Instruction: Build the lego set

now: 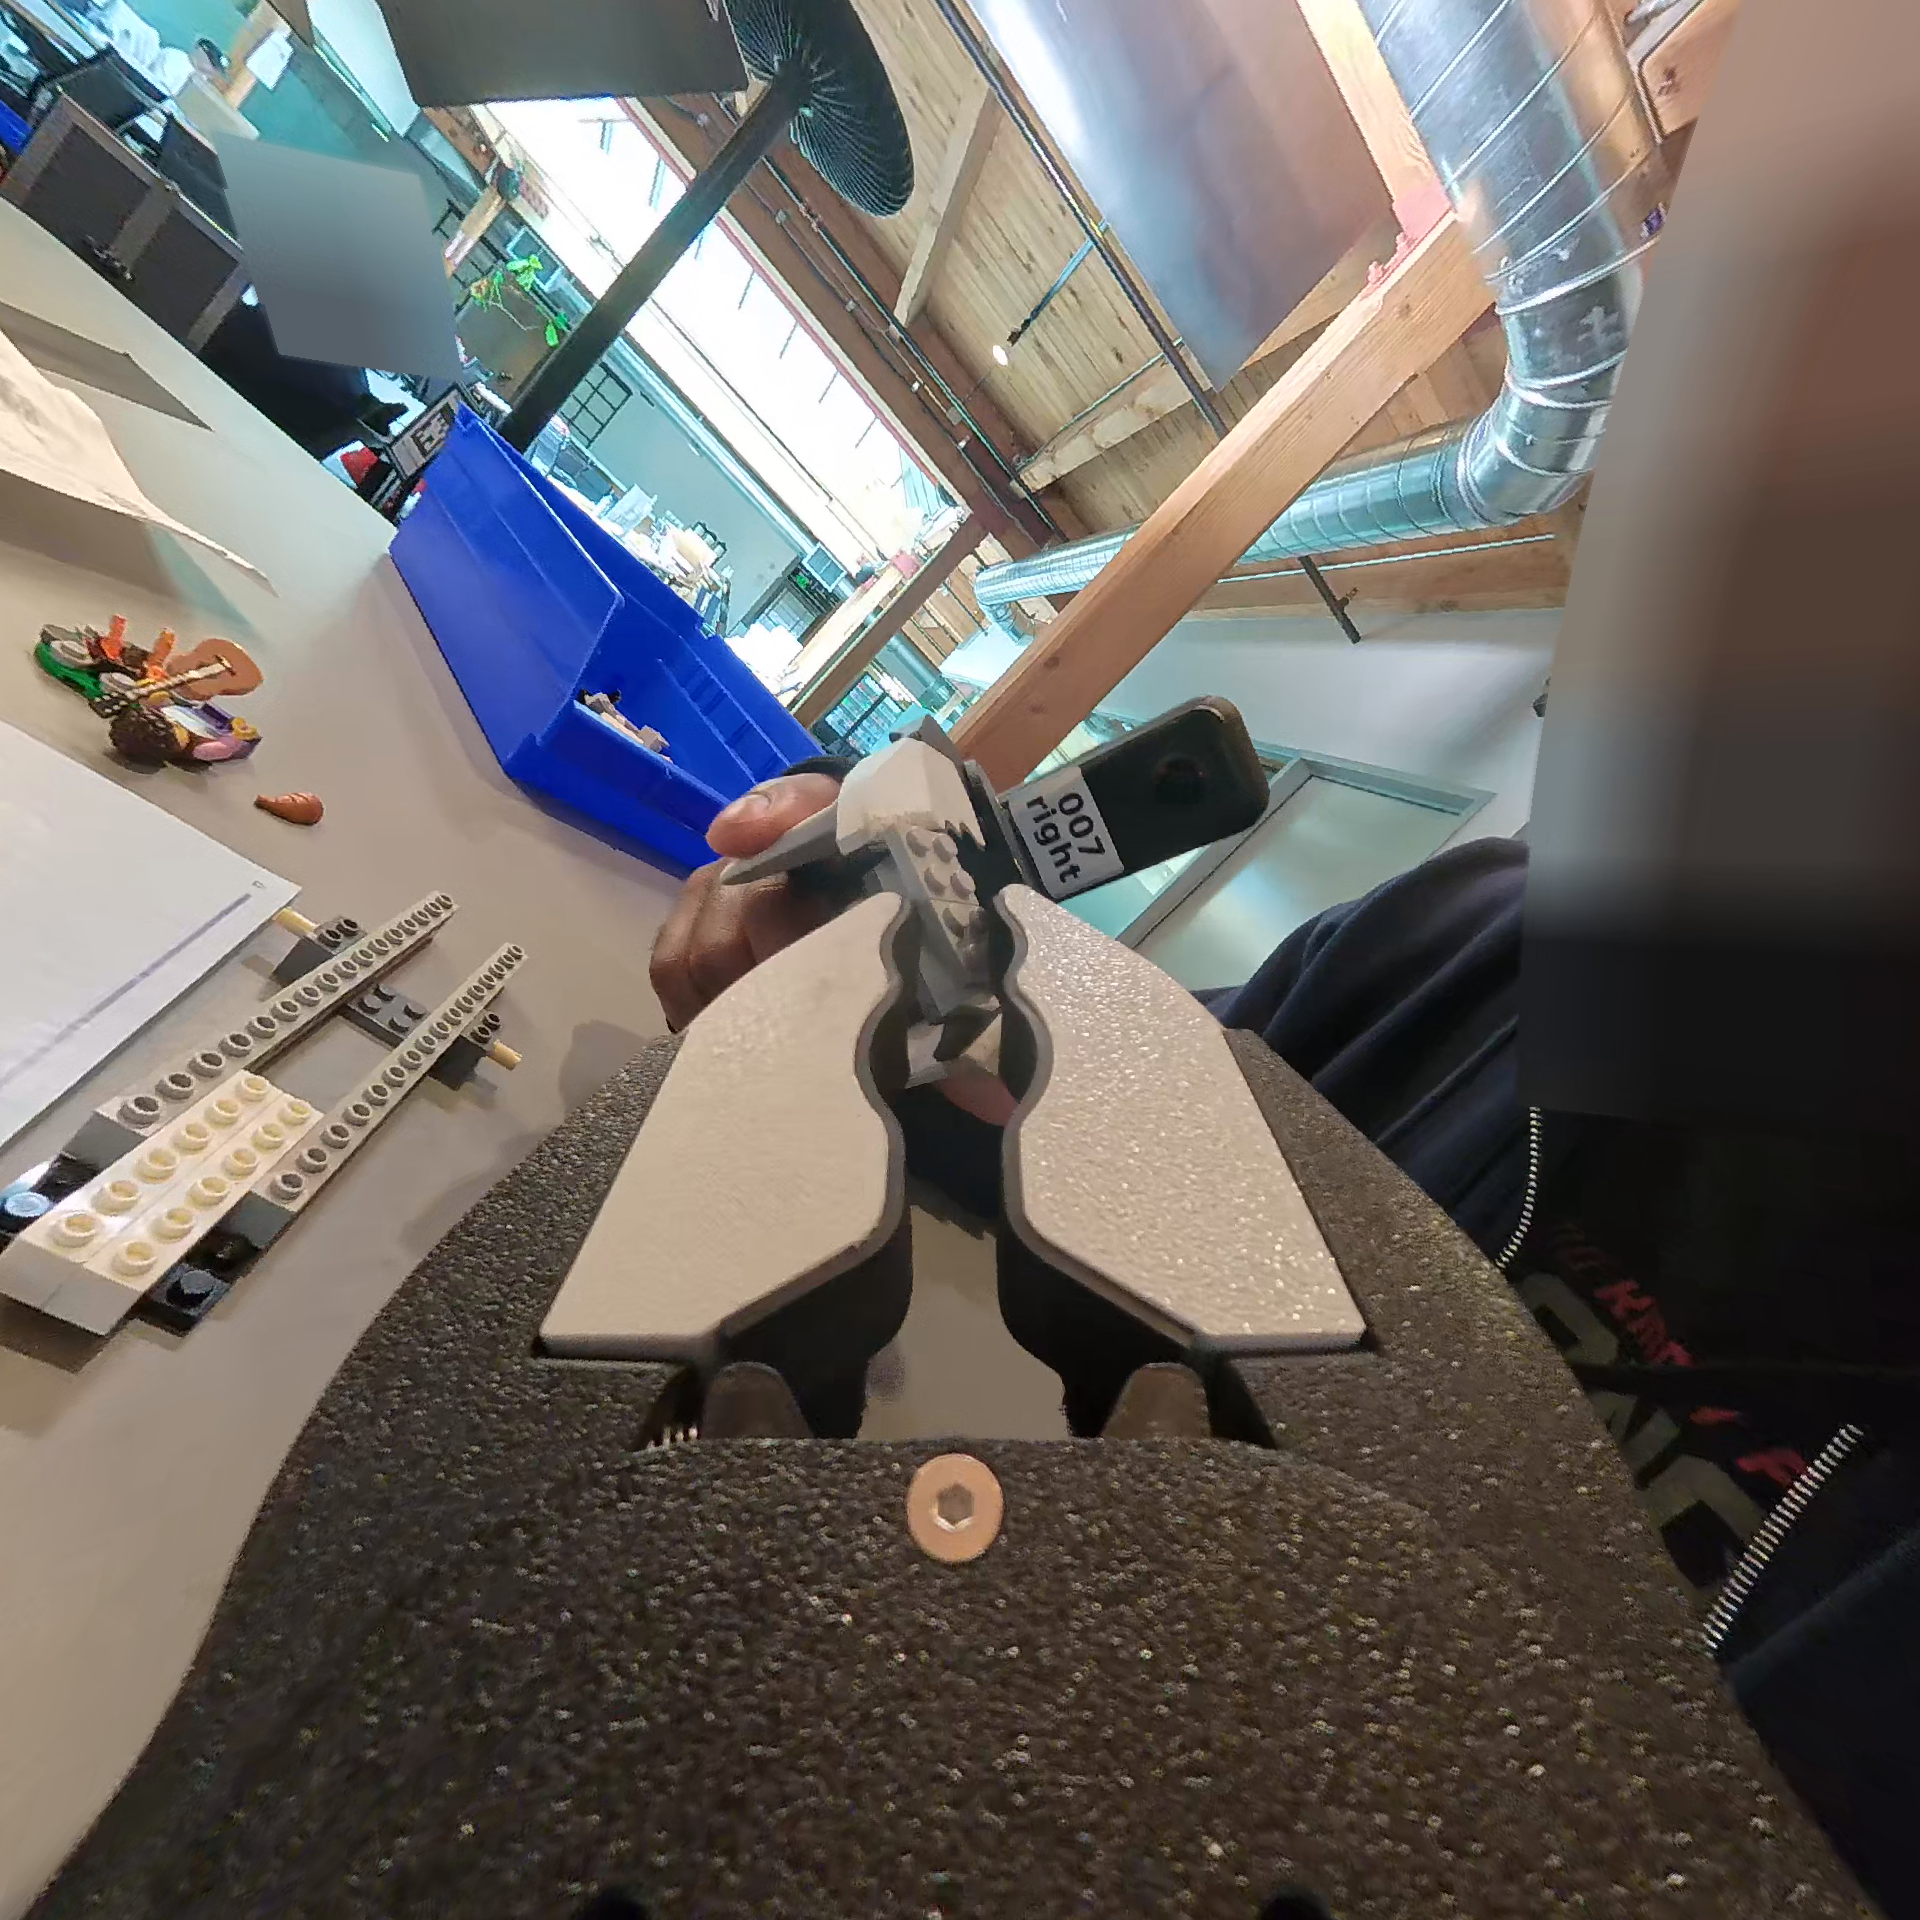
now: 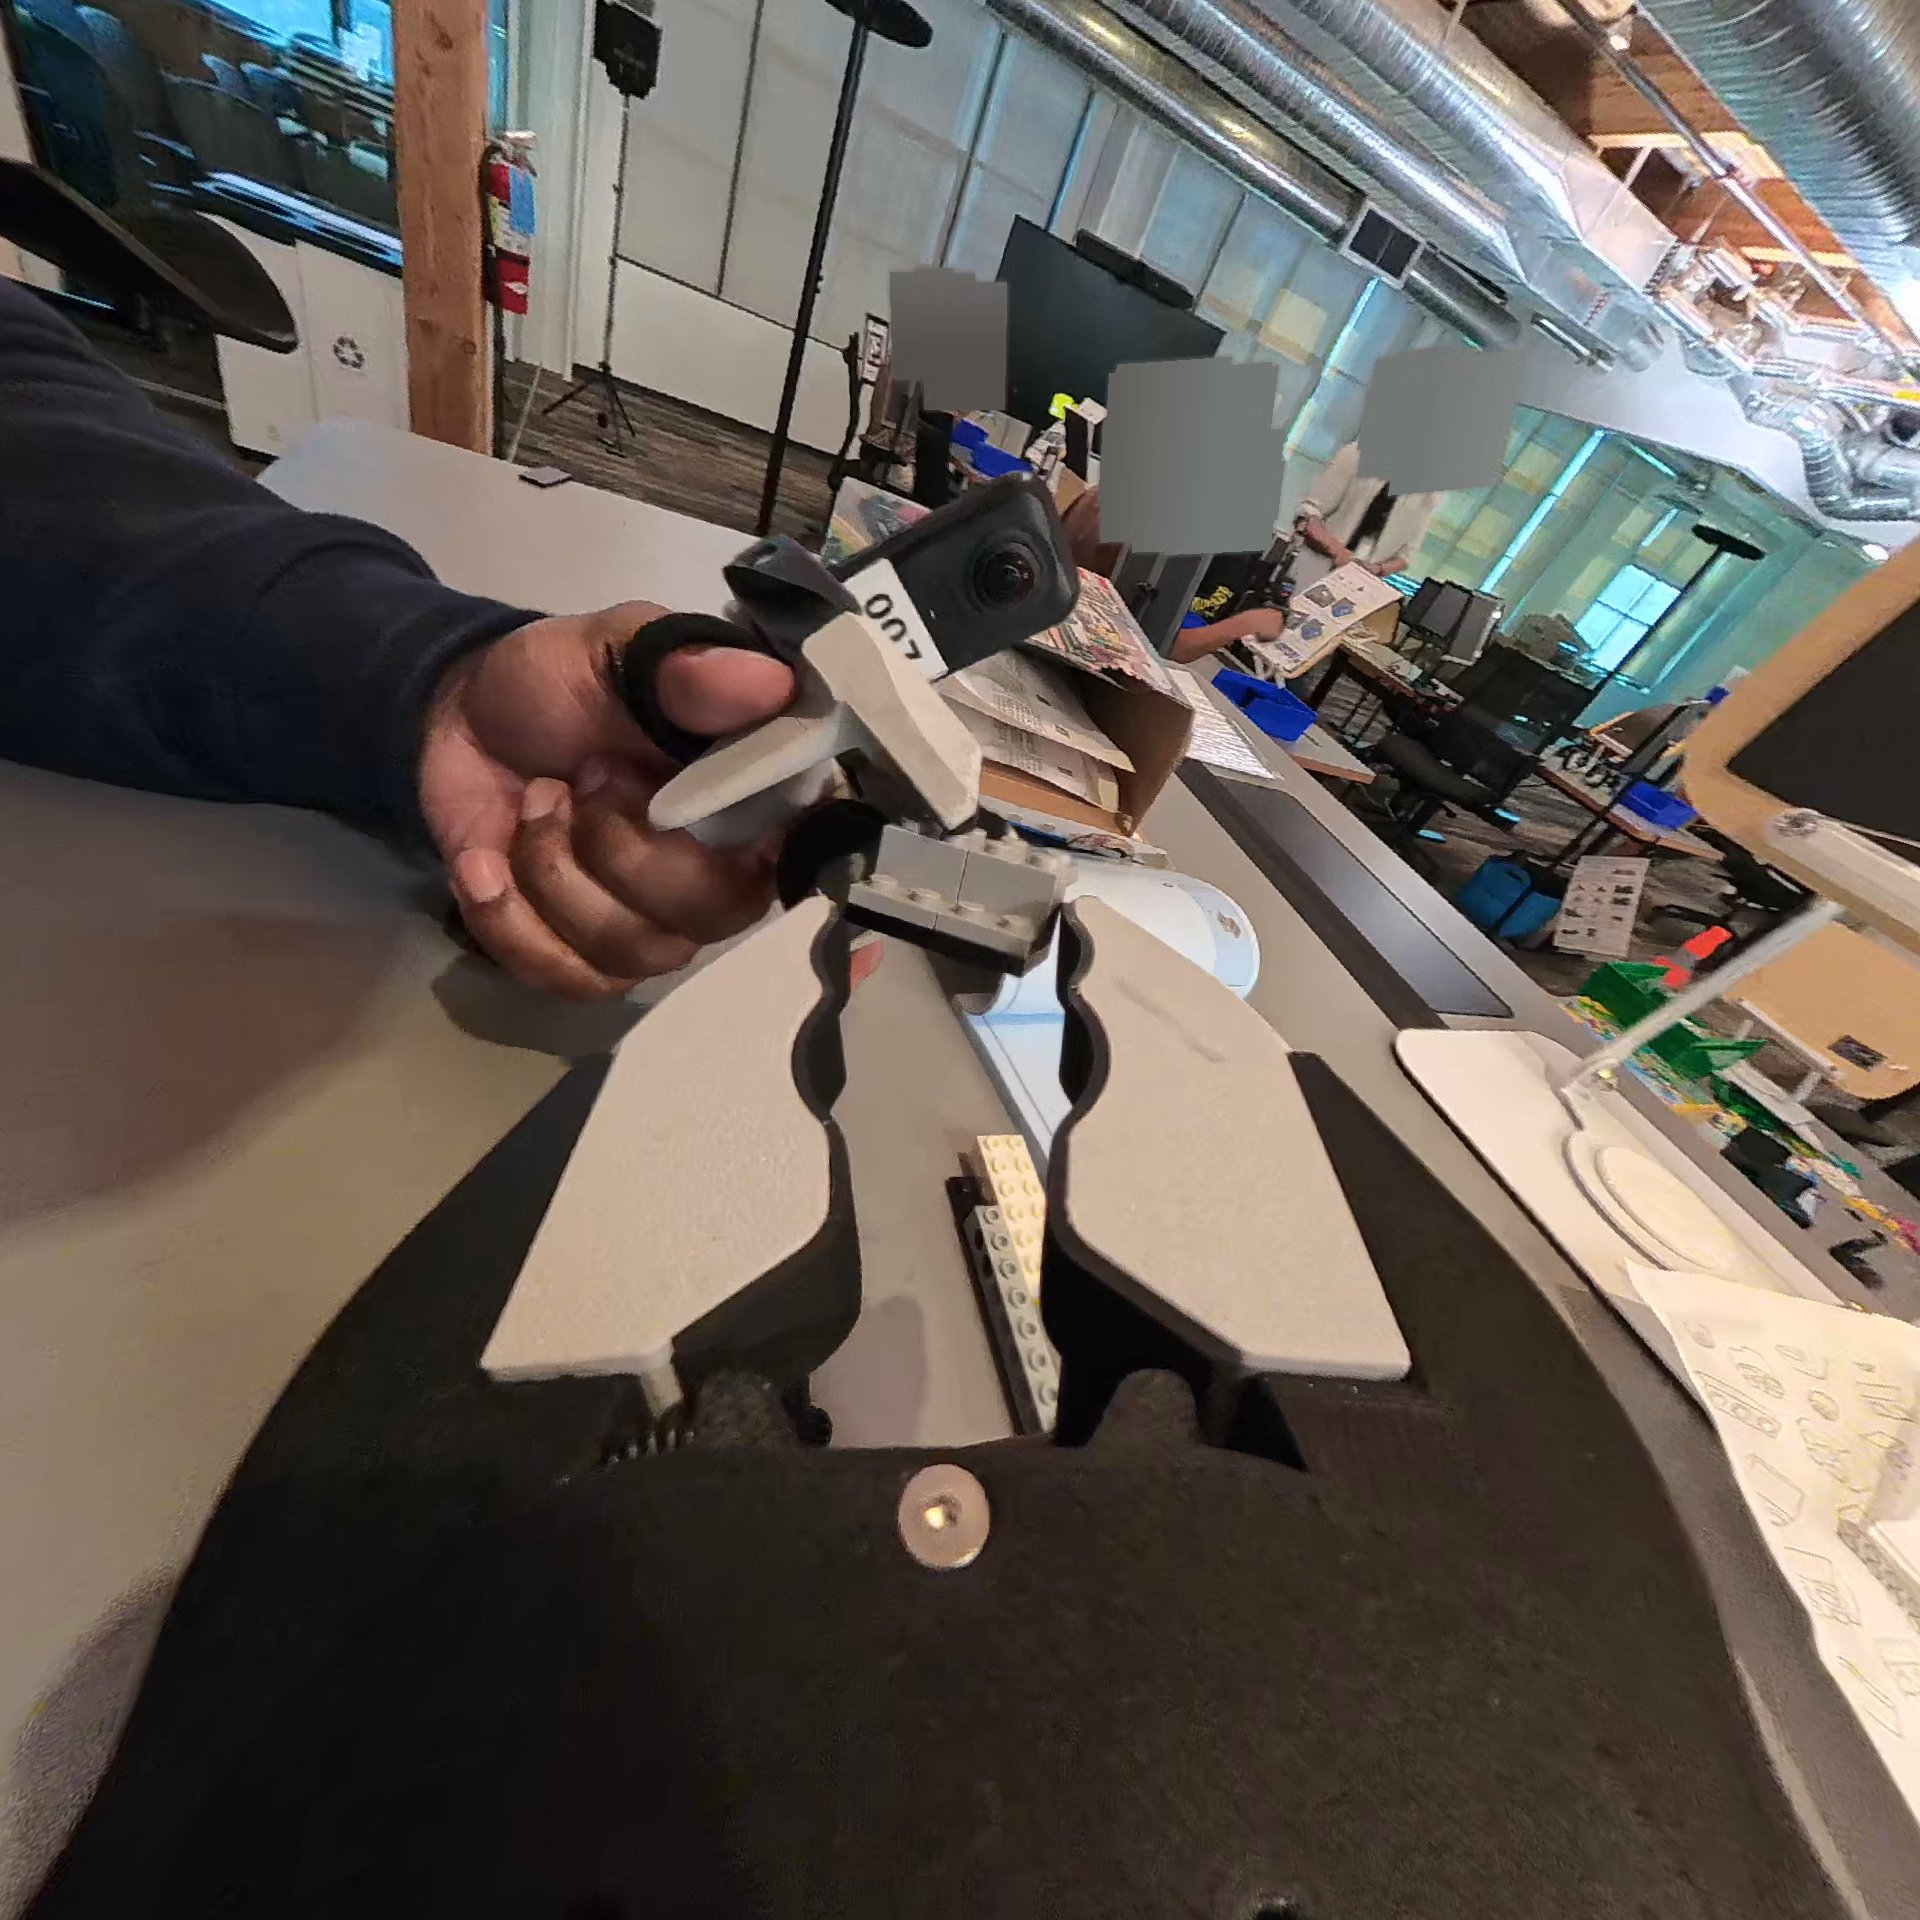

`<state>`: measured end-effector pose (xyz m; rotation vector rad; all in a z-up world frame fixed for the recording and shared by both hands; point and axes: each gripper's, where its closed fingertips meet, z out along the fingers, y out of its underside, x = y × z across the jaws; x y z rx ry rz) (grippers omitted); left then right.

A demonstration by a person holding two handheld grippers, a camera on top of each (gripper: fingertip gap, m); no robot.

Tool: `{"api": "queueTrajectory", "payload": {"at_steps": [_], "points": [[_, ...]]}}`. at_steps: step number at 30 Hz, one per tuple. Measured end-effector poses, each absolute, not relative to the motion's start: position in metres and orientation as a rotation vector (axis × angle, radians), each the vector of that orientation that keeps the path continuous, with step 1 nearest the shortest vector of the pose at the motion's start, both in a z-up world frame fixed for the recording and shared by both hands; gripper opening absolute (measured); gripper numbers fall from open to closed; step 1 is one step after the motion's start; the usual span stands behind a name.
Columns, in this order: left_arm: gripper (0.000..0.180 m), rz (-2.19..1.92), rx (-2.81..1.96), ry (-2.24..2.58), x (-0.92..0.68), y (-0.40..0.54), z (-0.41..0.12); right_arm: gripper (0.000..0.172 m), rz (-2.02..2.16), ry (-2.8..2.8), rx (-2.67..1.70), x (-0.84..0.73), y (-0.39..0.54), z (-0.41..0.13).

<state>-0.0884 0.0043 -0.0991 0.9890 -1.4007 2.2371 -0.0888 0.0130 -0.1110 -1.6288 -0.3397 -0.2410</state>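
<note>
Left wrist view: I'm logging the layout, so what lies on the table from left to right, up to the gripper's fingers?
Colourful toy-figure pile → small brown piece → long grey studded beams → blue bin → grey brick assembly between the left gripper fingers.

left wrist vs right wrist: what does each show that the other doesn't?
Left wrist only: blue bin, colourful pile of small pieces, loose brown piece, silver duct.

Right wrist only: cardboard box of booklets, red fire extinguisher, flat white stand base, other people at far desks.

Both: the grey brick assembly gripped between left gripper and right gripper, the long studded build on the grey table, instruction sheets.
</note>
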Motion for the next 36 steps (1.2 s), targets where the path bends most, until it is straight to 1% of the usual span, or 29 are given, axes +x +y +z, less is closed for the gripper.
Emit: {"api": "queueTrajectory", "payload": {"at_steps": [4,9,11,14,20,26,29,32,36], "points": [[0.011,2.323,1.064,-1.327,-0.078,0.02,-0.096,0.04,-0.339,-0.25,-1.626,-0.08,0.016,-0.107],[0.009,2.404,1.147,-1.36,-0.072,0.026,-0.096,0.053,-0.491,-0.134,-1.666,-0.072,0.027,-0.112],[0.009,2.396,1.142,-1.376,-0.073,0.022,-0.097,0.049,-0.55,-0.108,-1.684,-0.069,0.029,-0.116],[0.008,2.379,1.142,-1.39,-0.074,0.019,-0.099,0.036,-0.567,-0.112,-1.68,-0.065,0.027,-0.117],[0.01,2.395,1.102,-1.394,-0.076,0.017,-0.097,0.036,-0.432,-0.121,-1.639,-0.071,0.026,-0.114],[0.038,2.526,0.979,-1.707,-0.084,0.014,-0.087,0.036,-0.05,-0.134,-1.537,-0.093,0.022,-0.101],[0.052,2.558,0.855,-1.839,-0.093,0.01,-0.083,0.036,0.059,-0.151,-1.515,-0.101,0.021,-0.099],[0.053,2.553,0.749,-1.973,-0.1,0.003,-0.086,0.036,0.096,-0.178,-1.513,-0.105,0.02,-0.1],[0.039,2.57,0.662,-2.021,-0.108,-0.002,-0.085,0.036,0.108,-0.236,-1.533,-0.114,0.02,-0.103]]}}
